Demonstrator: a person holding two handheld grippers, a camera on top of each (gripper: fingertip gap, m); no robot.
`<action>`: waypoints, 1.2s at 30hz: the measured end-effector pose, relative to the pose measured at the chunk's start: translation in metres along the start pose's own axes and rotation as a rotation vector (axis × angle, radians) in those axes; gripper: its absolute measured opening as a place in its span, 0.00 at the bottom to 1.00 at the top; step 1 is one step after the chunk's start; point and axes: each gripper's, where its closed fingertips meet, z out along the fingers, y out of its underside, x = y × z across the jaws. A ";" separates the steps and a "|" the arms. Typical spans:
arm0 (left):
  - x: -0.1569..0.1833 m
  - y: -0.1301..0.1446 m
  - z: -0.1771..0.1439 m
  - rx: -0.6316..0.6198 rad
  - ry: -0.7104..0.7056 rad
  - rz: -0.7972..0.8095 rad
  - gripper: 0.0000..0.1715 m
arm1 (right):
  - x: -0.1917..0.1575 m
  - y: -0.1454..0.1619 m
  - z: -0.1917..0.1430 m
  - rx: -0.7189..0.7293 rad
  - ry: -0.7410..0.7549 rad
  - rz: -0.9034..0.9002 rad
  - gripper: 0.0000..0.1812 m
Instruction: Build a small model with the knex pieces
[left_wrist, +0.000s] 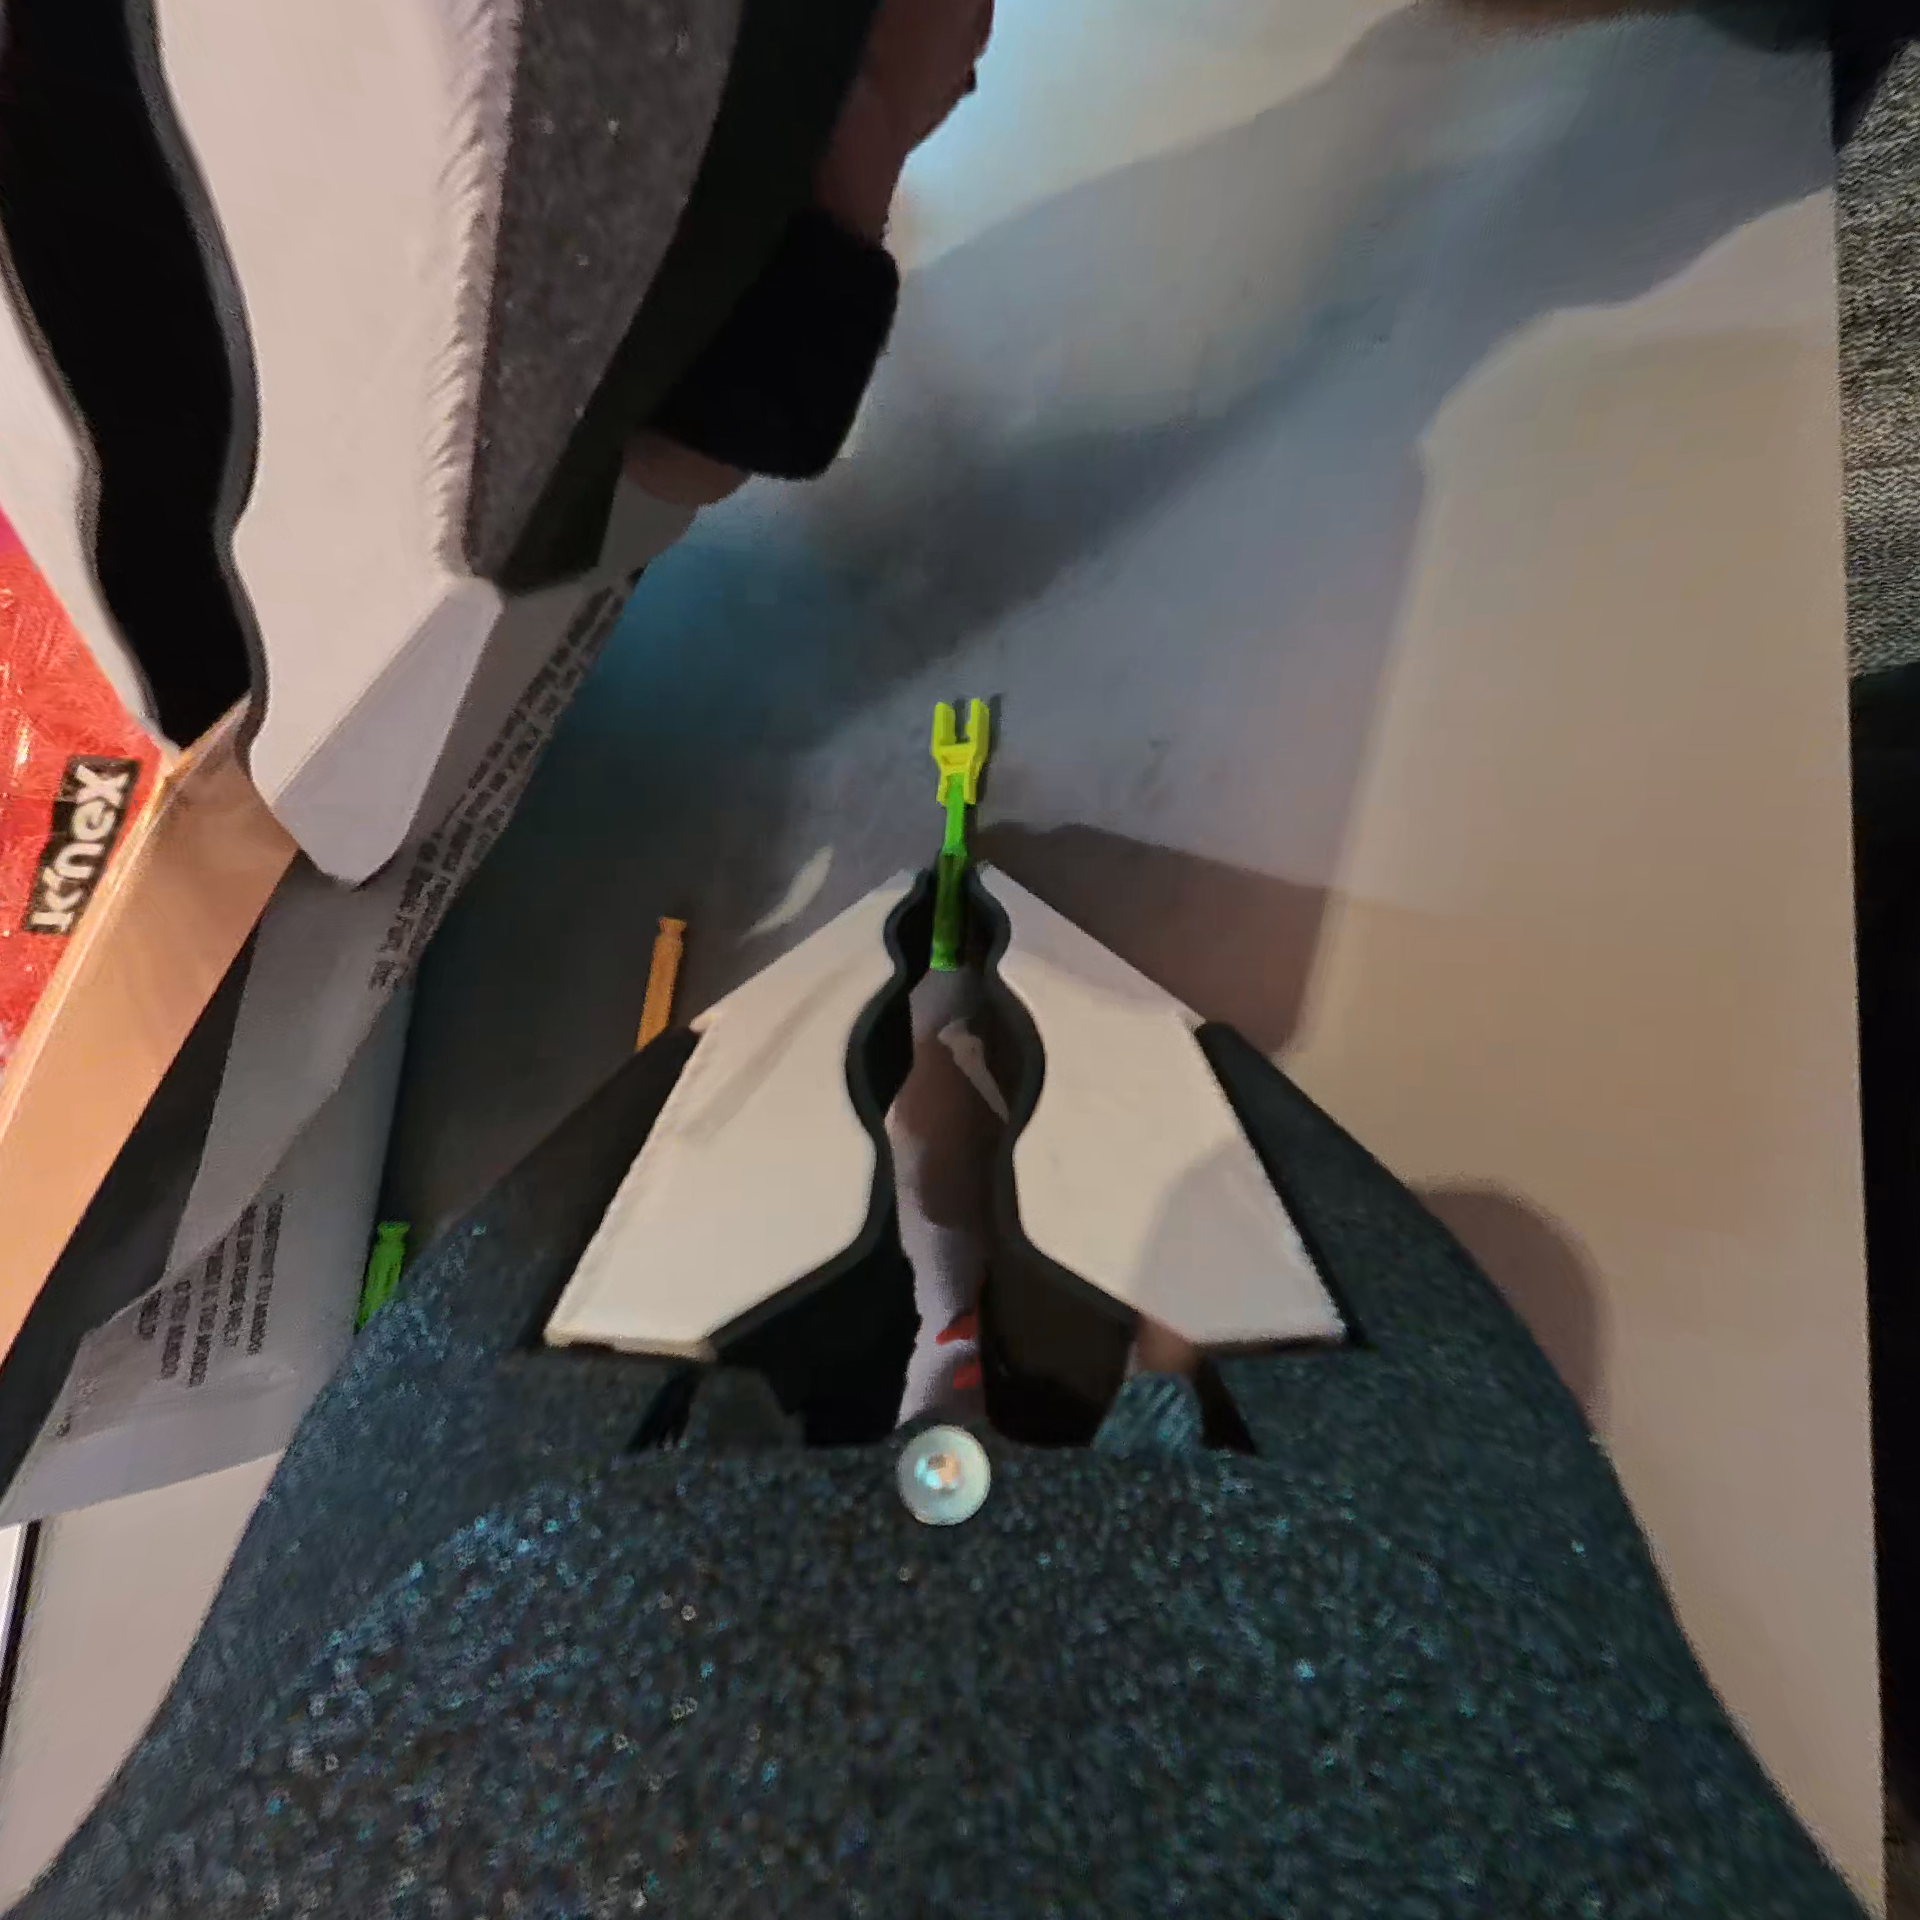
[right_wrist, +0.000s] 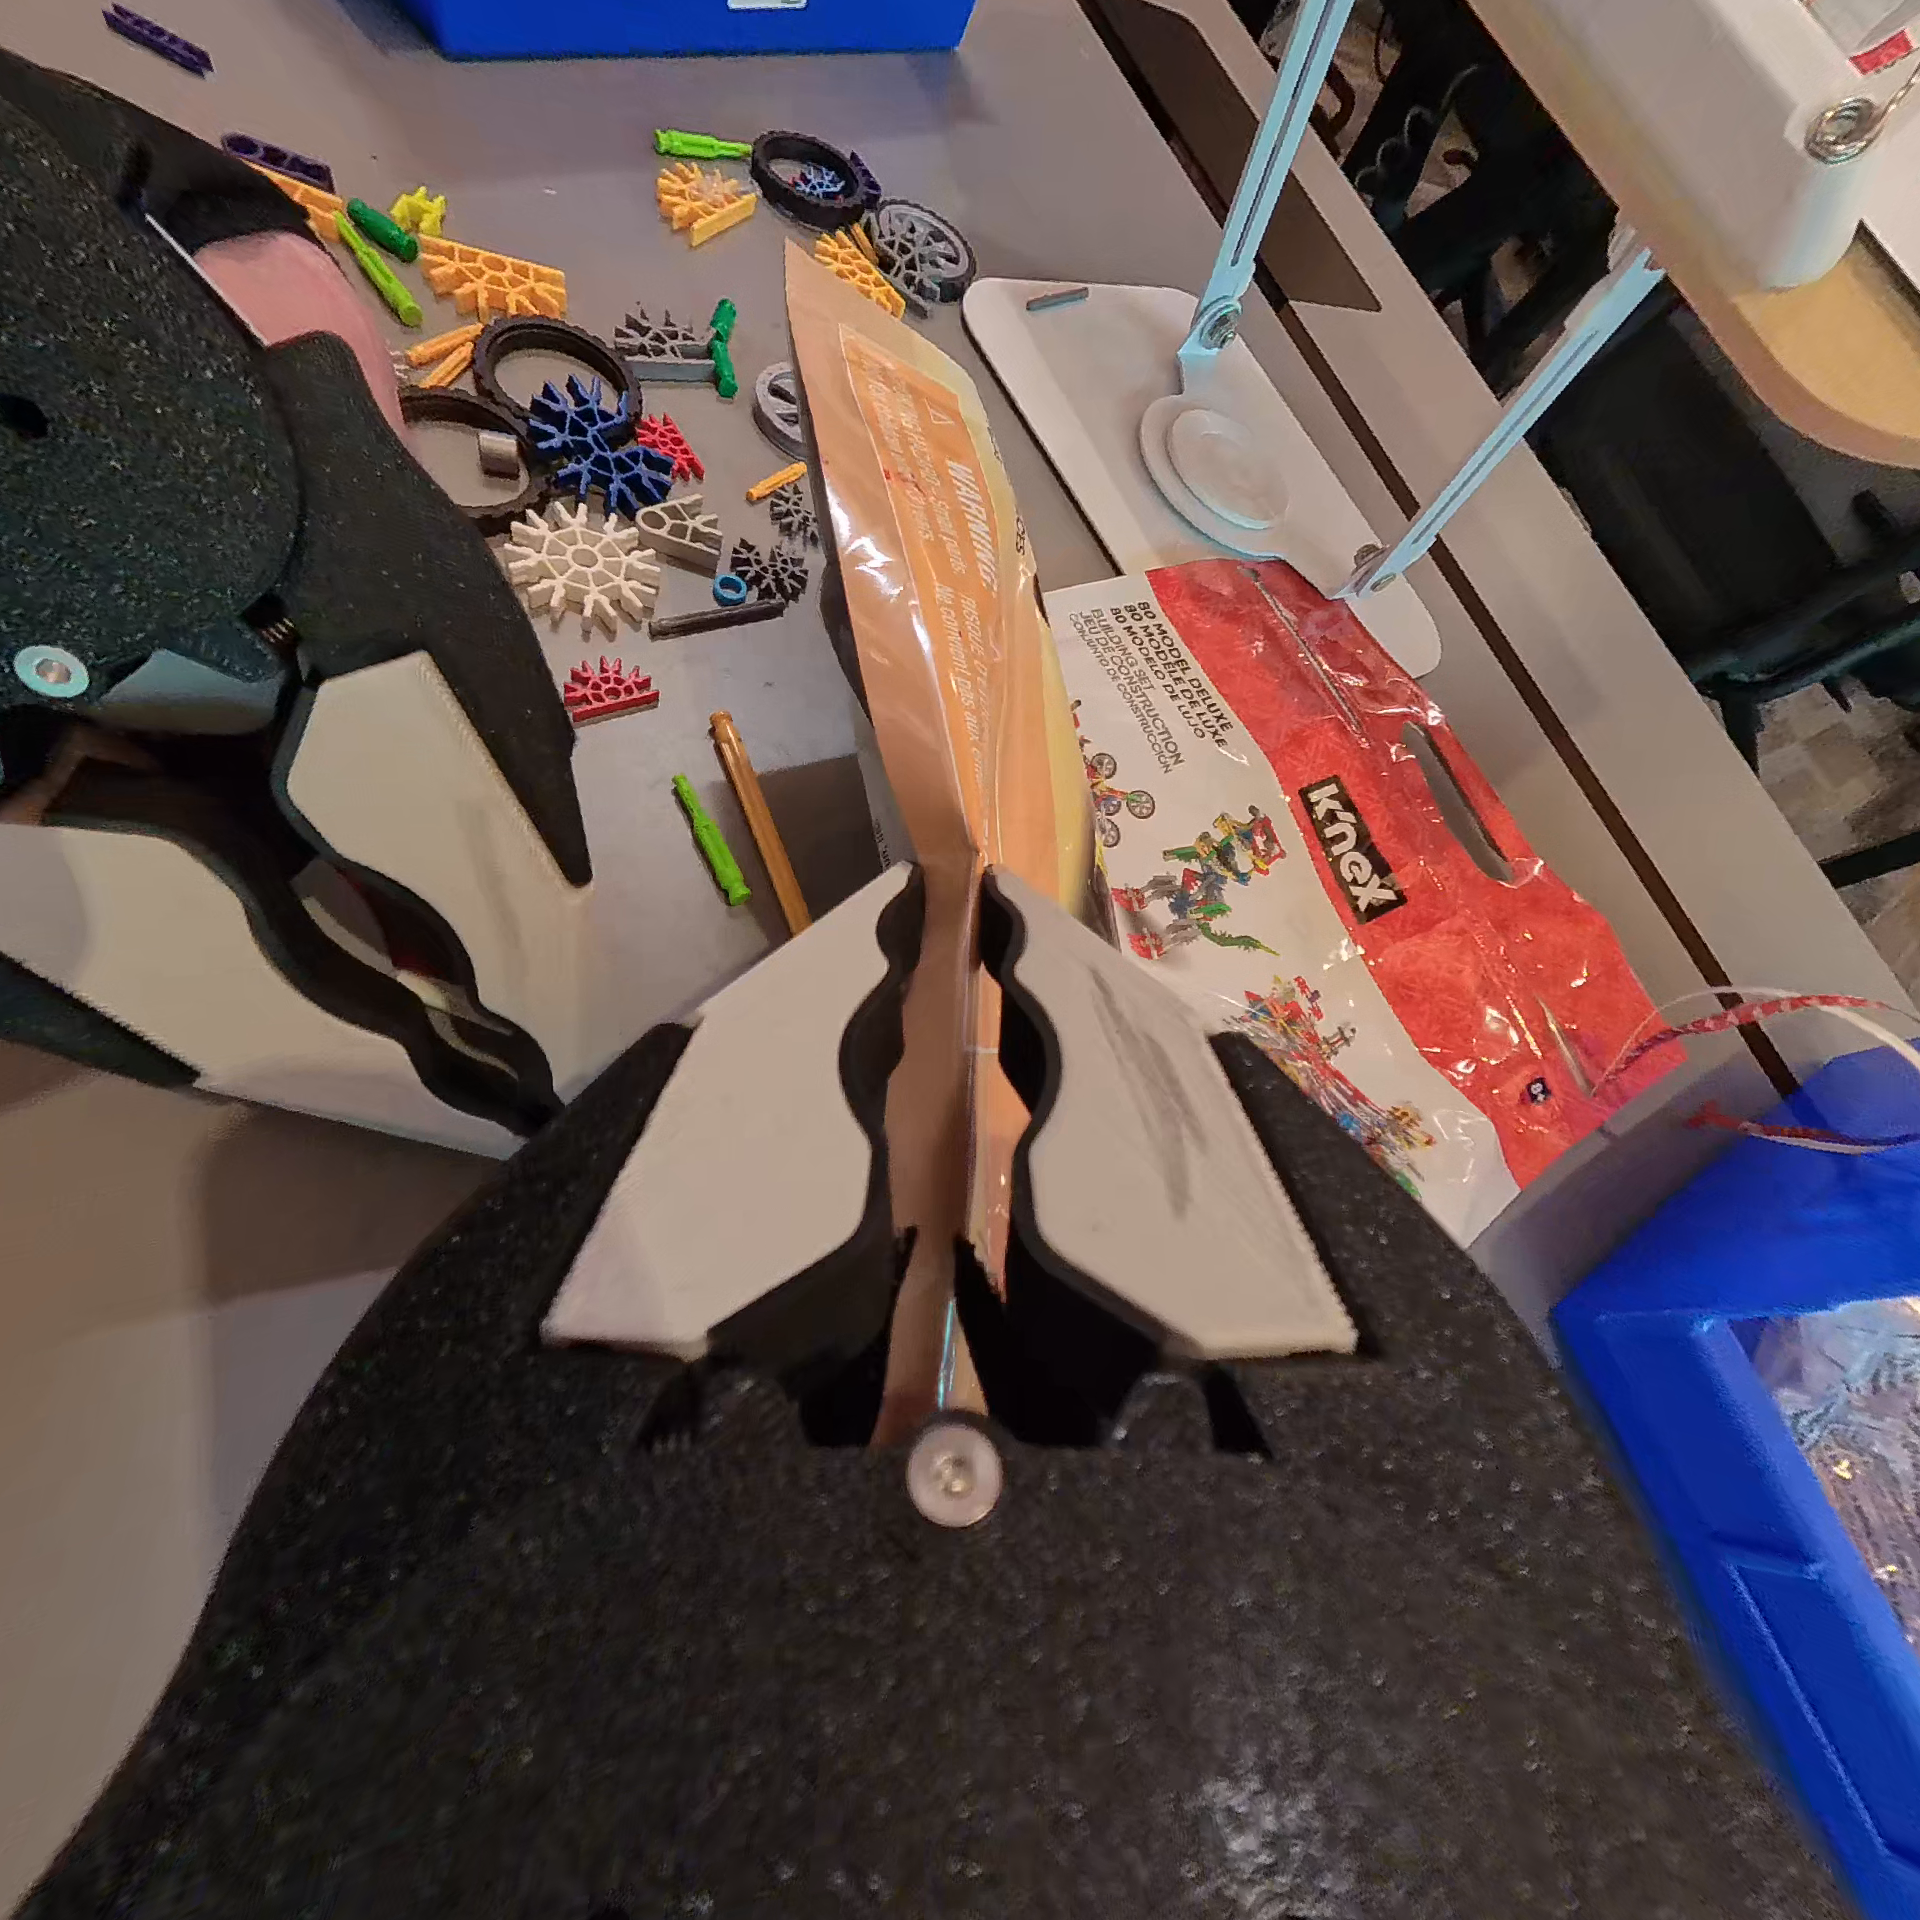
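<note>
The left gripper (left_wrist: 951, 914) has its fingers closed almost together on a short green rod (left_wrist: 951, 883), pinching it near its lower end so that the yellow-green clip connector (left_wrist: 958, 758) on its far tip stands clear of the fingertips, above the pale counter (left_wrist: 1558, 935). The right gripper (right_wrist: 951, 894) is likewise closed, its fingers clamped on the folded edge of a tan plastic bag (right_wrist: 914, 540), which rises away from the tips in a stiff ridge; the grip on the fold seems to be what keeps the bag standing on edge. Just right of it lies the red and white printed part of the packaging (right_wrist: 1351, 831), flat on the counter. To the far left, loose construction pieces (right_wrist: 592, 457) are scattered: wheels, snowflake connectors, rods. Near the fingertips a loose green rod (right_wrist: 710, 840) and a tan rod (right_wrist: 758, 821) lie side by side. A blue bin (right_wrist: 1745, 1403) sits near right, cut off by the frame. In the left wrist view motion blur softens everything; the other gripper fills the upper left, out of focus, and a tan rod (left_wrist: 660, 982) is partly hidden behind the left finger. Whether the rod and connector are fully seated together cannot be told.
</note>
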 end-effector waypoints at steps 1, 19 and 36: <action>-0.001 0.000 0.000 -0.002 -0.005 -0.002 0.02 | 0.000 0.001 -0.001 0.004 0.003 0.005 0.05; -0.010 0.052 -0.115 0.063 -0.182 -0.163 0.02 | -0.023 0.037 0.008 -0.142 0.000 -0.086 0.05; -0.008 0.098 -0.121 0.024 -0.222 -0.248 0.02 | 0.007 0.022 0.025 -0.166 0.080 -0.058 0.05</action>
